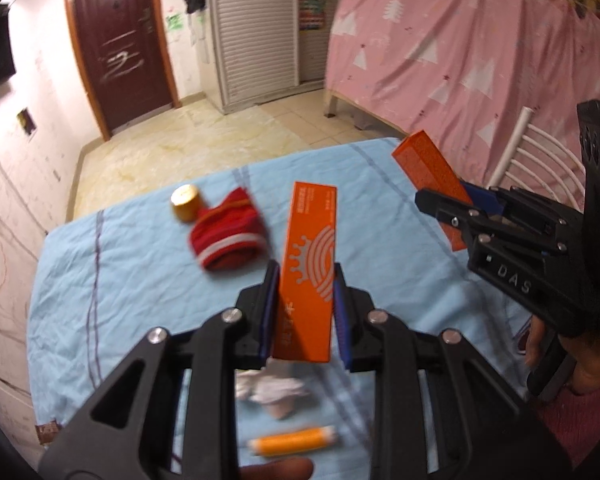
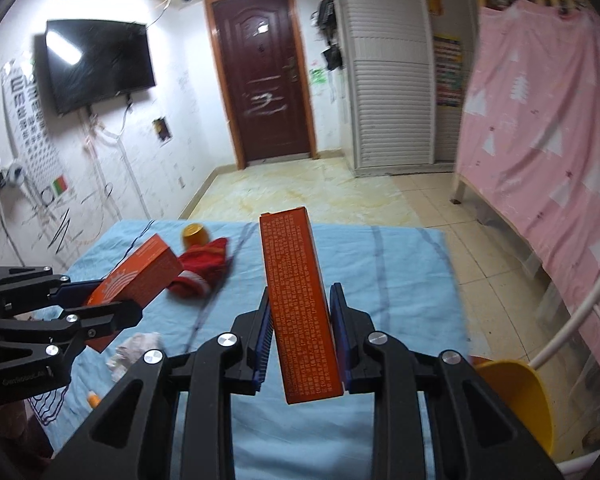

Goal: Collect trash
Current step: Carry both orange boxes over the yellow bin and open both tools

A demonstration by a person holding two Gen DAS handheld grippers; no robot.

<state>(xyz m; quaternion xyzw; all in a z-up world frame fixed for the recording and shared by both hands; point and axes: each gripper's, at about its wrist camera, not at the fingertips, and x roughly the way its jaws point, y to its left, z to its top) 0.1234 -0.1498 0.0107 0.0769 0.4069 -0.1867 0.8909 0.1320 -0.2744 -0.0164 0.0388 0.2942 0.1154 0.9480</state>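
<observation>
My left gripper is shut on a long orange carton with a white crown and arcs printed on it, held above the table. My right gripper is shut on a second orange carton covered in small print. Each view shows the other hand too: the right gripper with its carton at the right, the left gripper with its carton at the left. On the blue cloth below lie a crumpled white tissue and an orange wrapped candy.
A light blue cloth covers the table. A red sock and a gold cap lie near the far edge. A yellow bin stands at the table's right beside a white chair. A pink curtain hangs at the right.
</observation>
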